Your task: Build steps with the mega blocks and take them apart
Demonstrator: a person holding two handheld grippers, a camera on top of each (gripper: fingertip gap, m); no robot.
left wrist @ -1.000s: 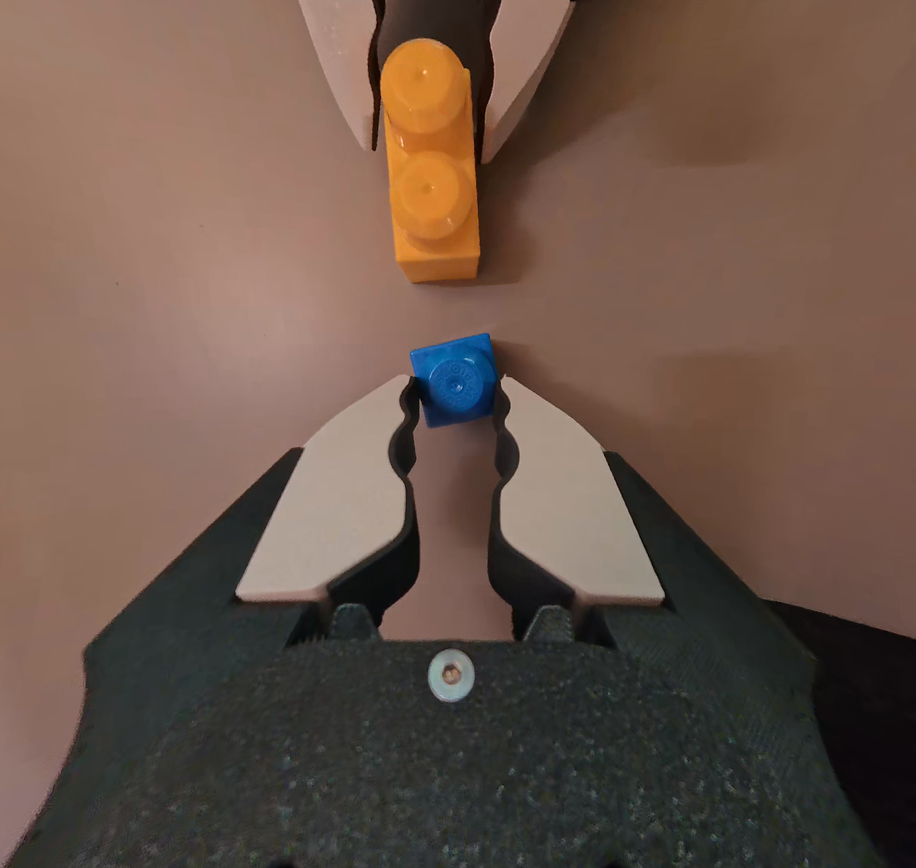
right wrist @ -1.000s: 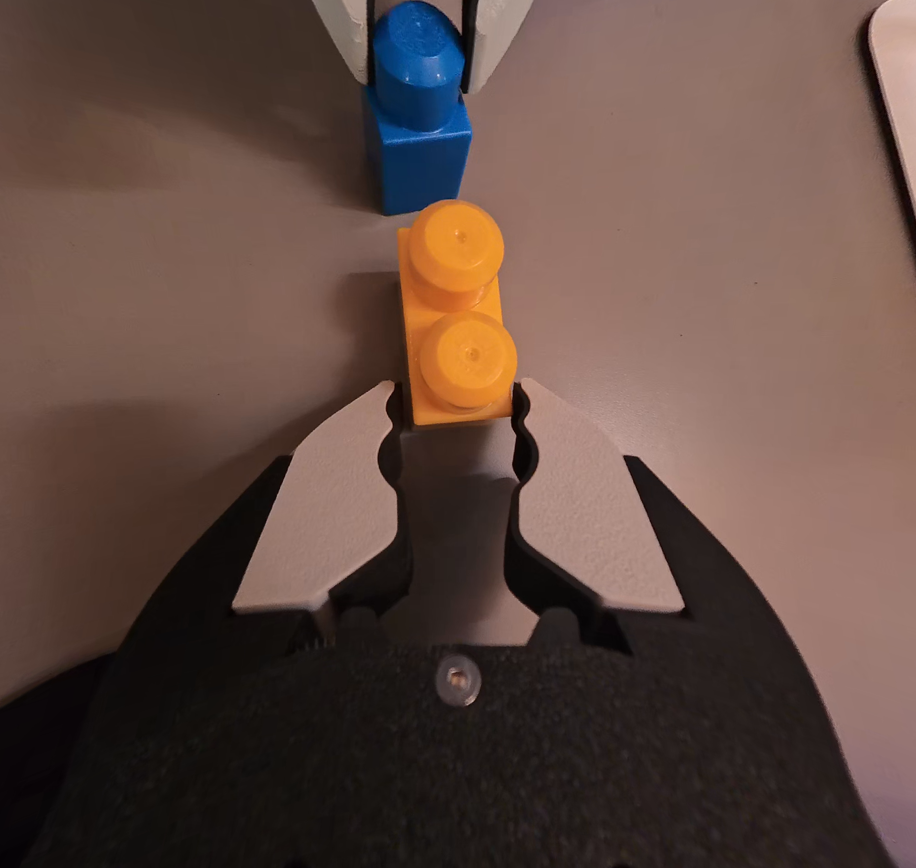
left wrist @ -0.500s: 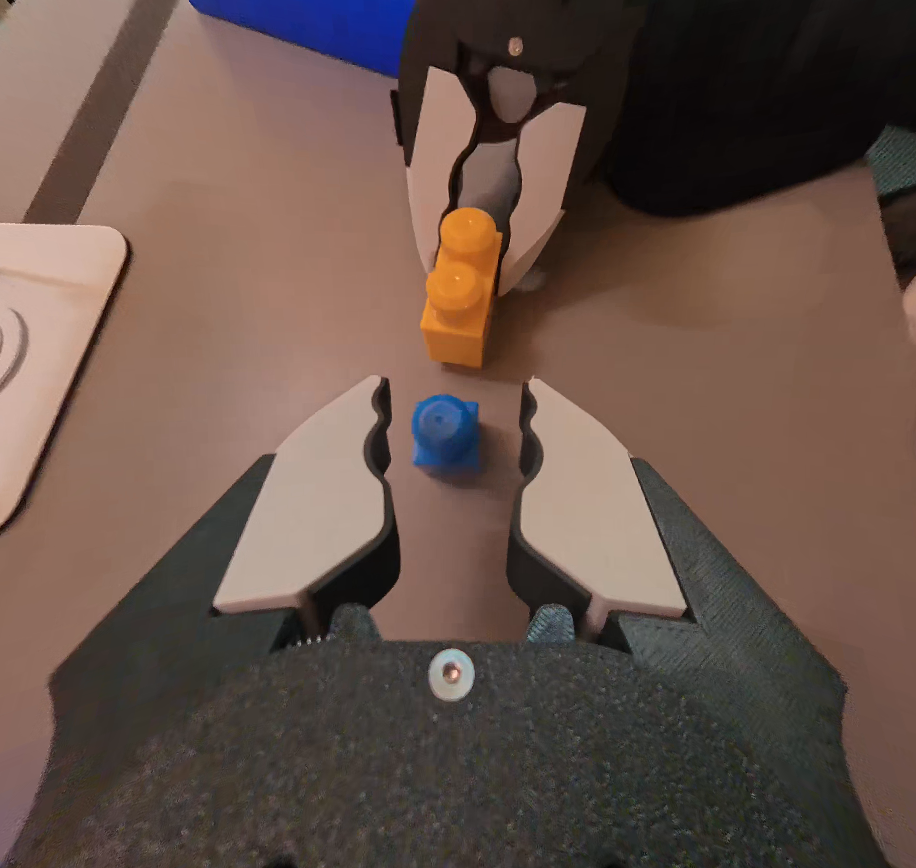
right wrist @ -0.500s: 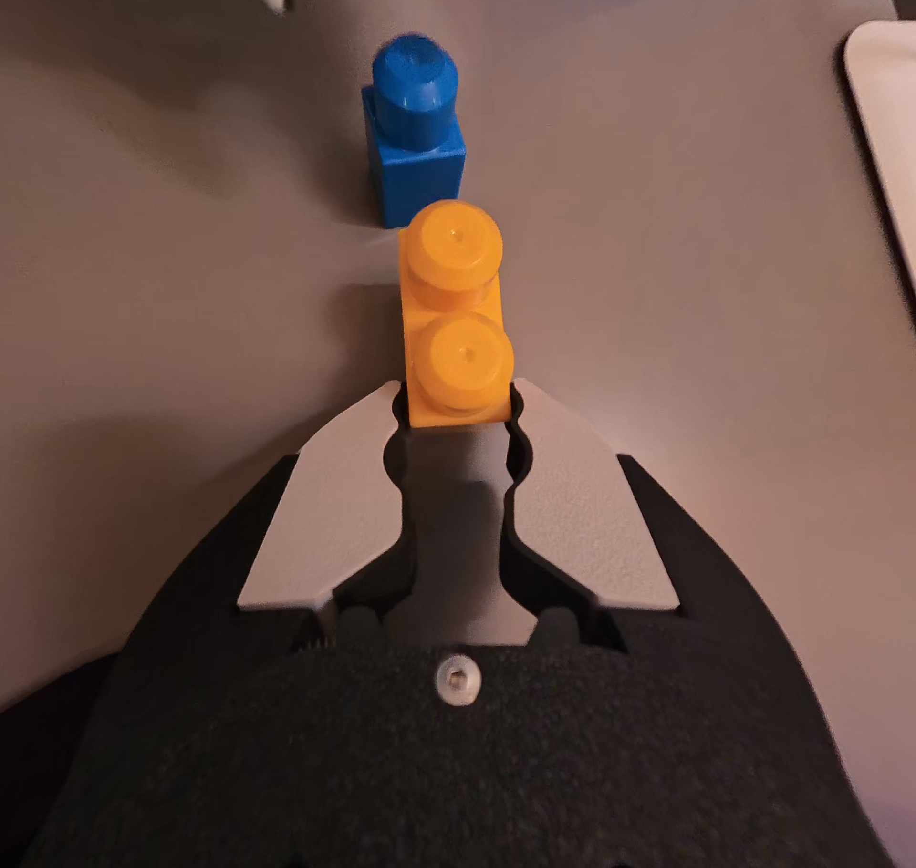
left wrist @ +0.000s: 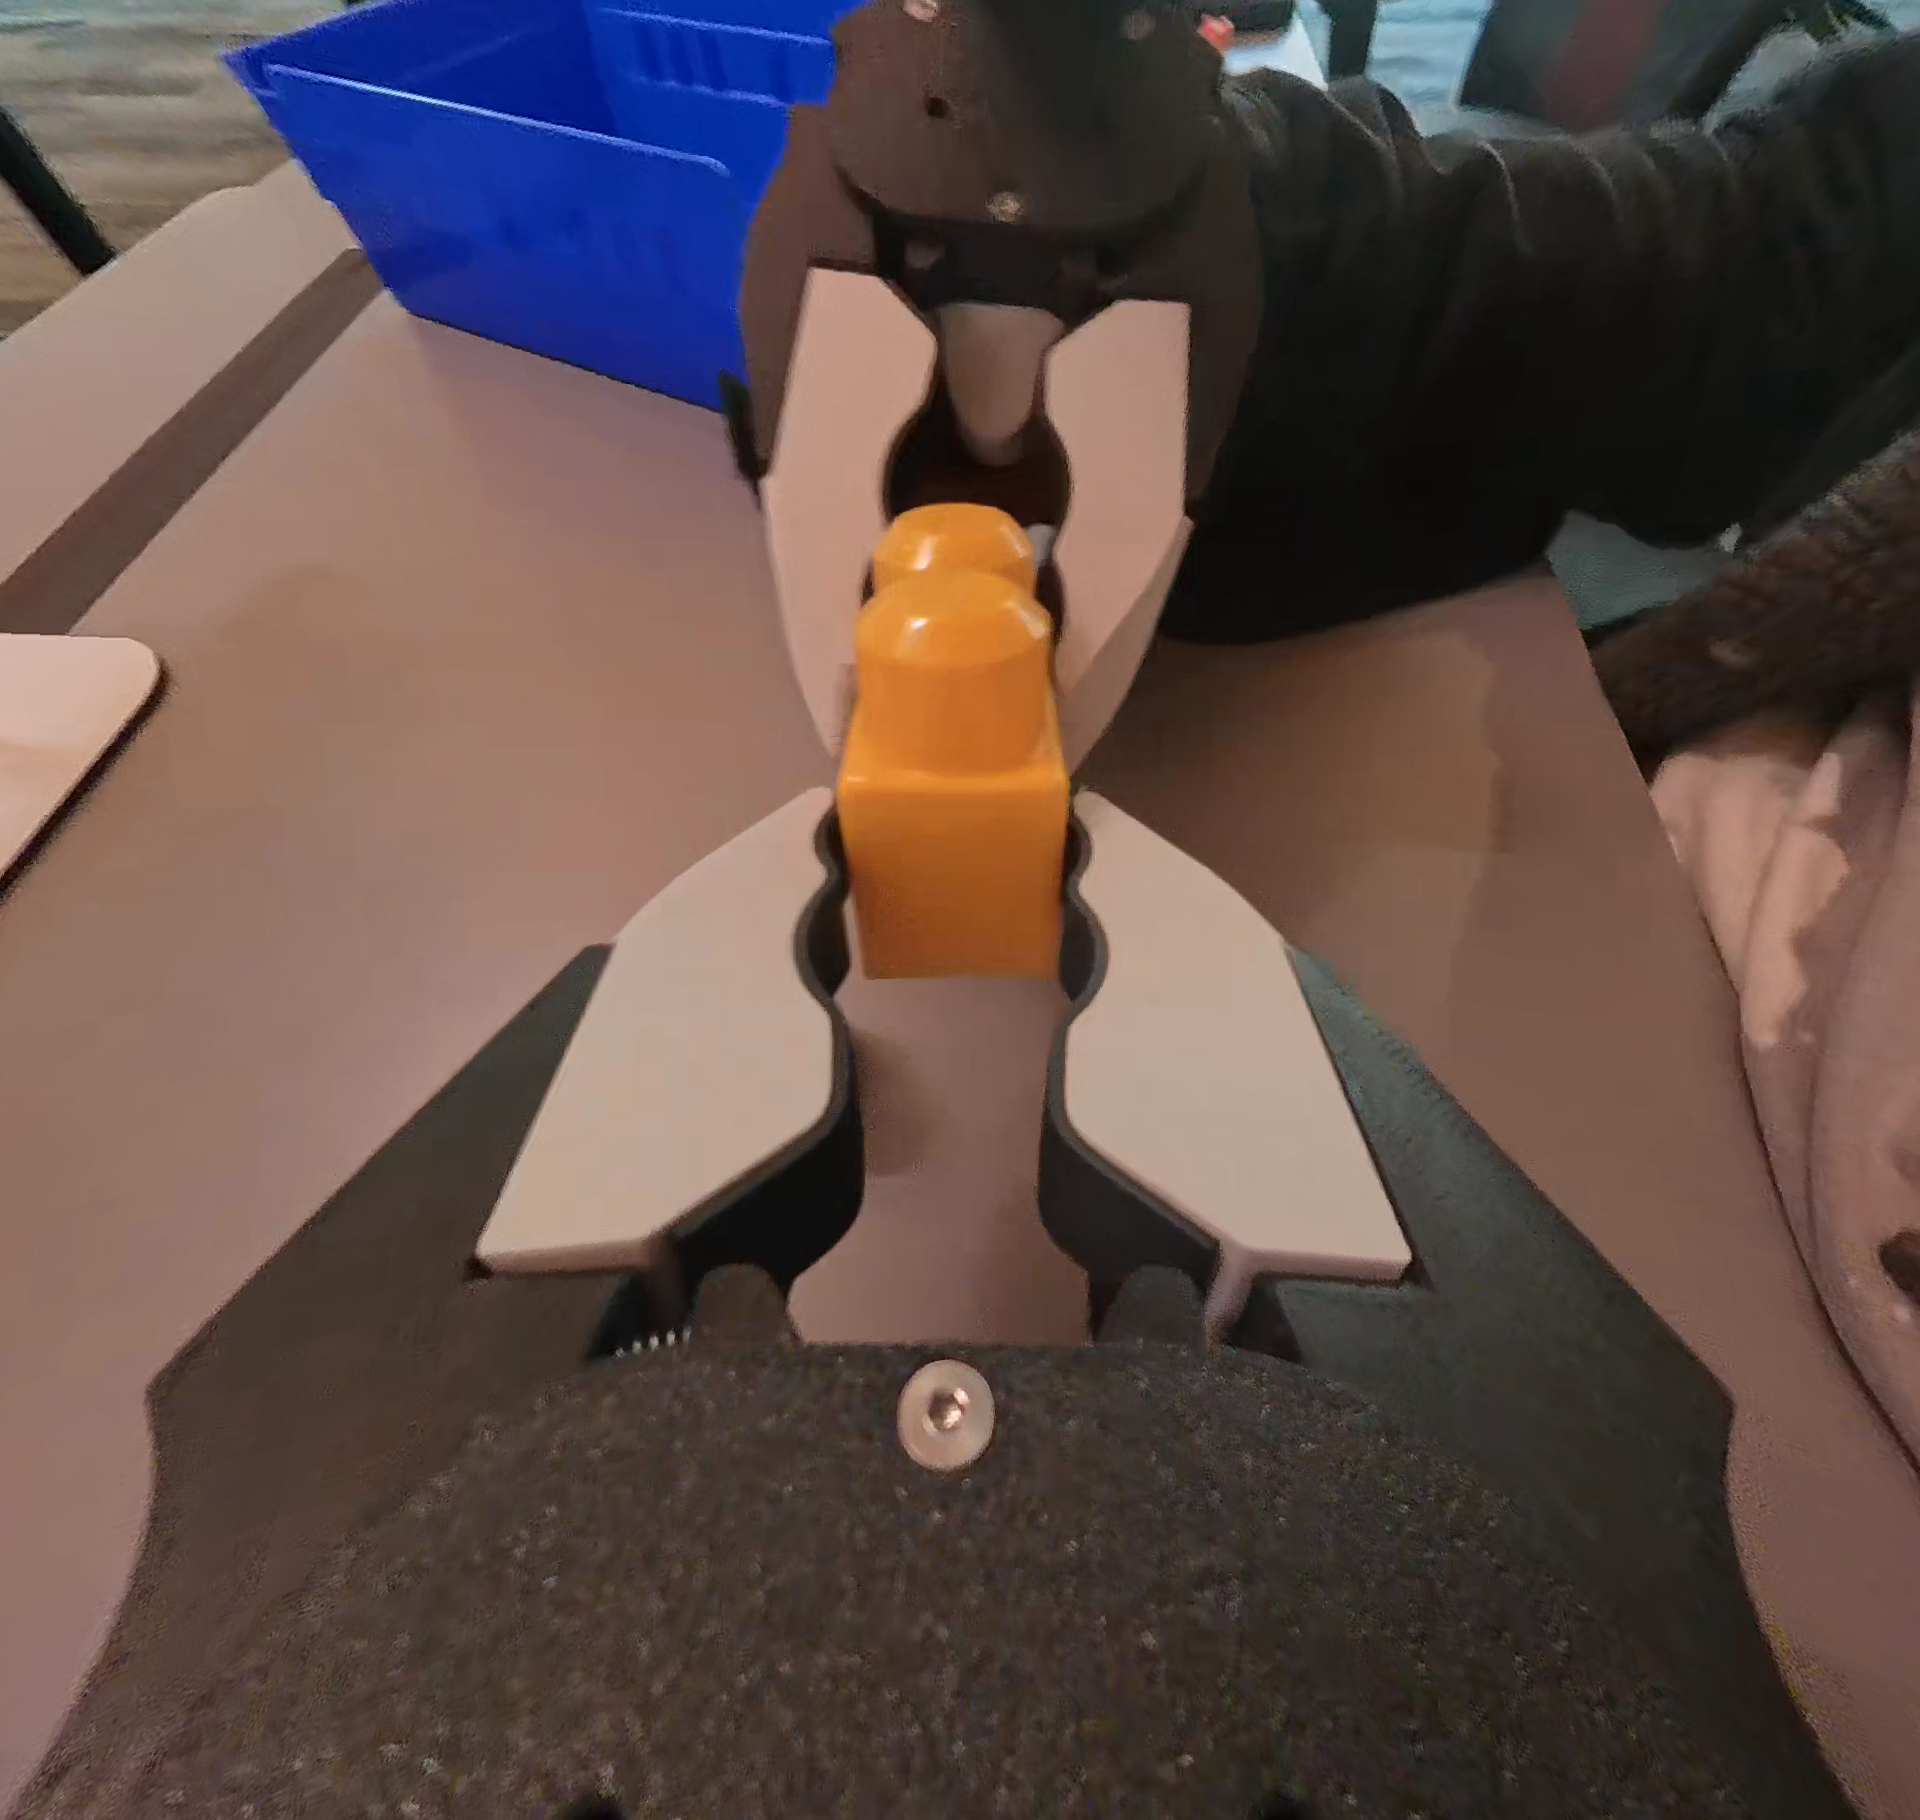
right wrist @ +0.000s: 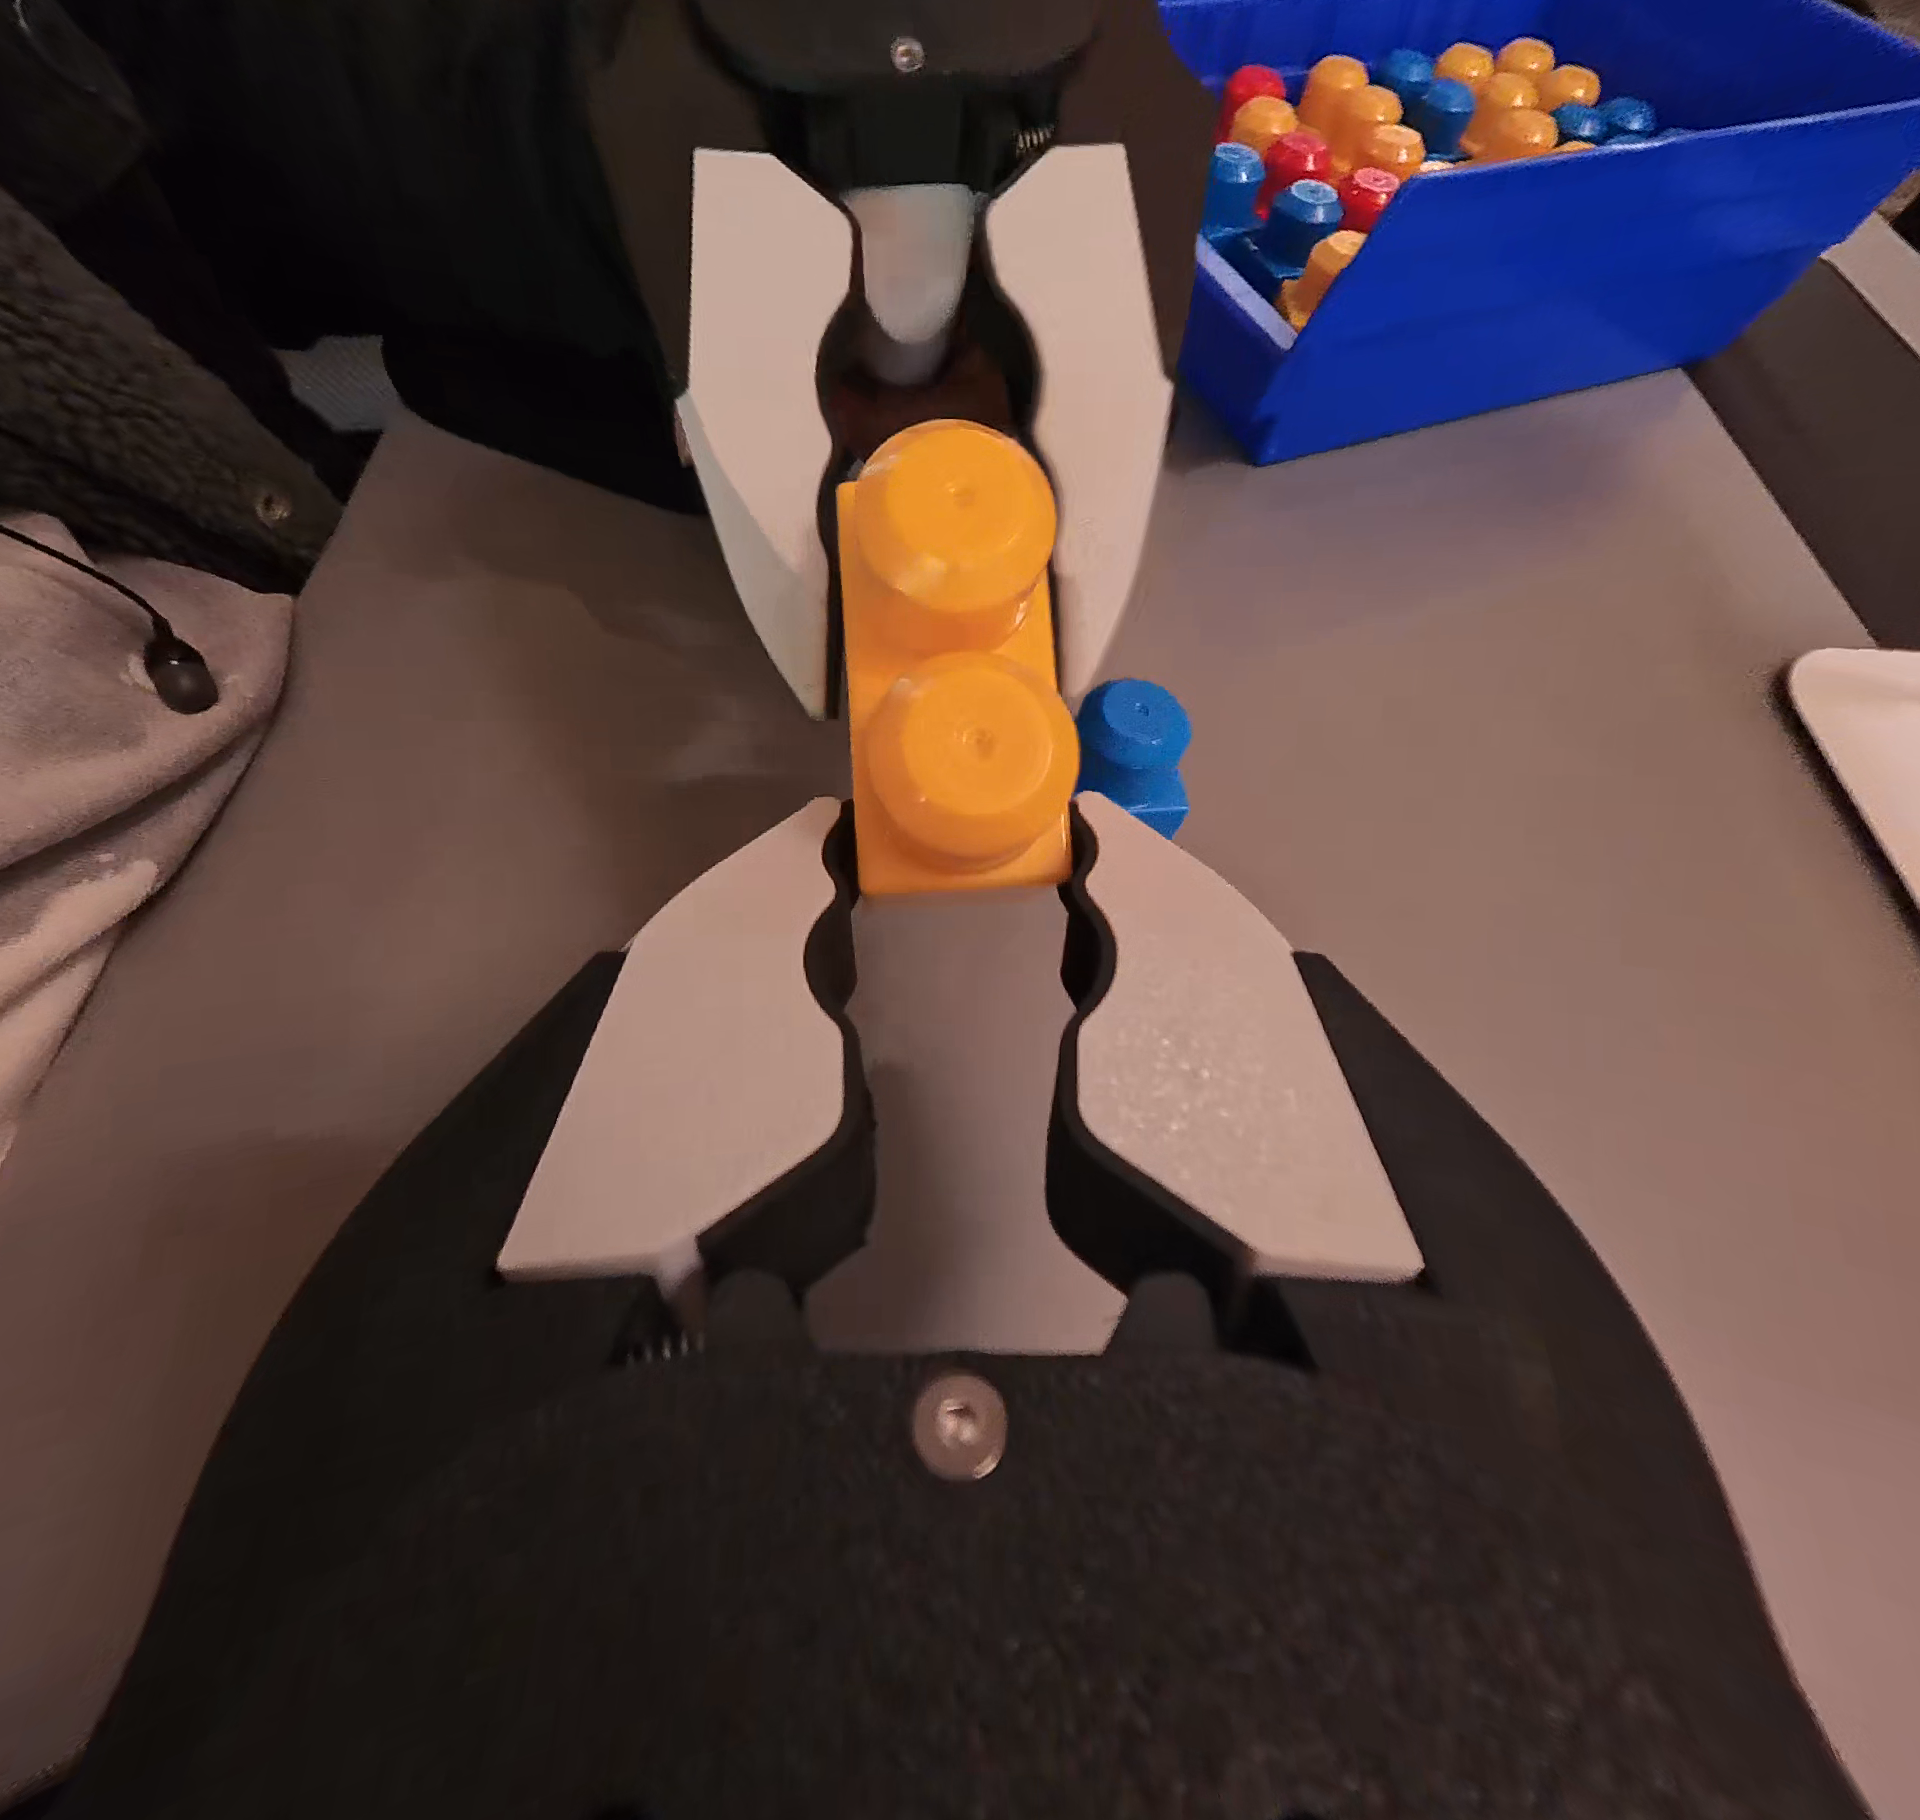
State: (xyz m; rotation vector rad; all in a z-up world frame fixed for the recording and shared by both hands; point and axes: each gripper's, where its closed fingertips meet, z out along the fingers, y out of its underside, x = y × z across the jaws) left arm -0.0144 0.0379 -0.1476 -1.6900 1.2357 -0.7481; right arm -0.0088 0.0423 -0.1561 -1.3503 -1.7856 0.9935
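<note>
An orange two-stud block [left wrist: 951, 866] is gripped at both ends. My left gripper [left wrist: 951, 835] is shut on its near end in the left wrist view, and my right gripper [left wrist: 956, 700] holds the far end. In the right wrist view my right gripper [right wrist: 961, 835] is shut on the near end of the orange block [right wrist: 961, 762], with the left gripper [right wrist: 951, 679] on the far end. I cannot tell whether the block touches the table. A blue one-stud block [right wrist: 1132, 752] stands free on the table, just right of the orange block and partly hidden by it. It is hidden in the left wrist view.
A blue bin [right wrist: 1558, 316] with several red, orange and blue blocks stands at the table's far side; it also shows in the left wrist view [left wrist: 499, 181]. A pale board [left wrist: 62, 721] lies at the table's edge. A person's dark sleeves and grey garment [right wrist: 83, 731] border the table [left wrist: 416, 731]. The grippers are tip to tip, or close to it.
My left gripper let go of the blue block, opened, moved forward and closed on the free end of the orange block. My right gripper kept its hold. Both cameras now look more level.
</note>
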